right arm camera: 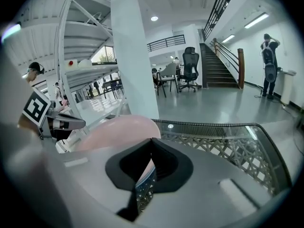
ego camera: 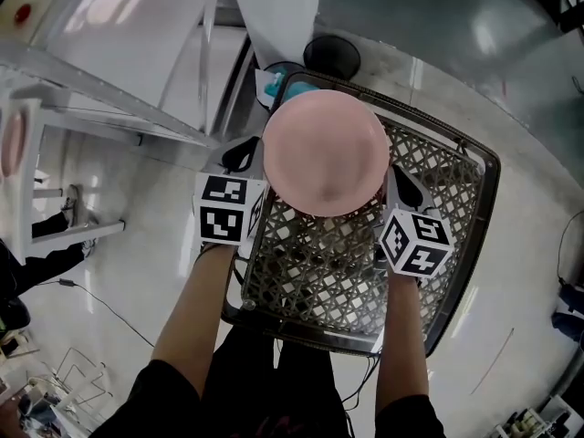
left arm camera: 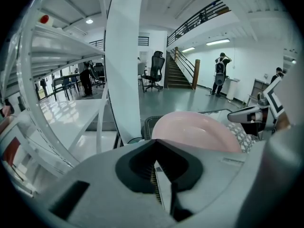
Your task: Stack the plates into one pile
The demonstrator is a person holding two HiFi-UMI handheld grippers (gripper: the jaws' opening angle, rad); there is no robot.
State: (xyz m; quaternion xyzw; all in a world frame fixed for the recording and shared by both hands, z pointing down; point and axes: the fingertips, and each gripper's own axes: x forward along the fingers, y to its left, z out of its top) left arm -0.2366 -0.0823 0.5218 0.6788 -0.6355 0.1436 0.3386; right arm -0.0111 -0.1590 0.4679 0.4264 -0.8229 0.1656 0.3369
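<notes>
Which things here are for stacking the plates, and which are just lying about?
For the job:
- pink plate
- left gripper and right gripper, one at each side of its rim
- grey basket under the plate, probably

Just lying about:
- white rack
- office chair
- stairs

Right tongs [right arm camera: 146, 172] pinched on rim of pink plate [right arm camera: 114, 132]. Mesh basket [right arm camera: 223, 144] beyond, to their right. Left tongs [right arm camera: 76, 123] at plate's far-left edge.
</notes>
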